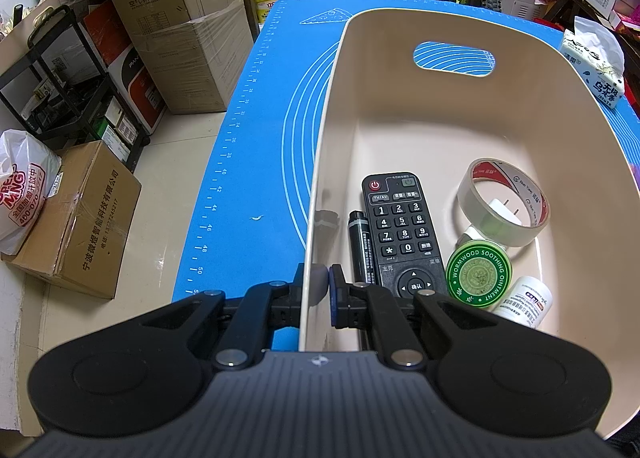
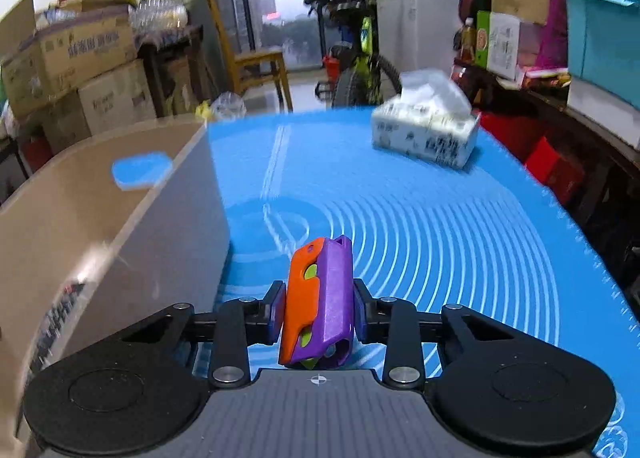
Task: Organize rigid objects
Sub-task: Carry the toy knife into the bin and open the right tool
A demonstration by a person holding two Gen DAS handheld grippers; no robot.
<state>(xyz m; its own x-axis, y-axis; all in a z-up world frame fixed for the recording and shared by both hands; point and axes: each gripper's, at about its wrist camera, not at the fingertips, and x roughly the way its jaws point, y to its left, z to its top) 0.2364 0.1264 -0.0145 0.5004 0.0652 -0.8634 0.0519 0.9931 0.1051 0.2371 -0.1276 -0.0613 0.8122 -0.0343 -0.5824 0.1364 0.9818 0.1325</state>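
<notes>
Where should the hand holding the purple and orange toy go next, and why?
Probably sideways over the beige bin on its left, then let go. The right gripper is shut on the purple and orange toy, above the blue mat. The left gripper is clamped on the bin's wall, and the remote and tape roll are already inside.

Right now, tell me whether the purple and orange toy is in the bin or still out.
Out. The purple and orange toy is clamped in the right gripper above the blue mat, beside the beige bin.
</notes>
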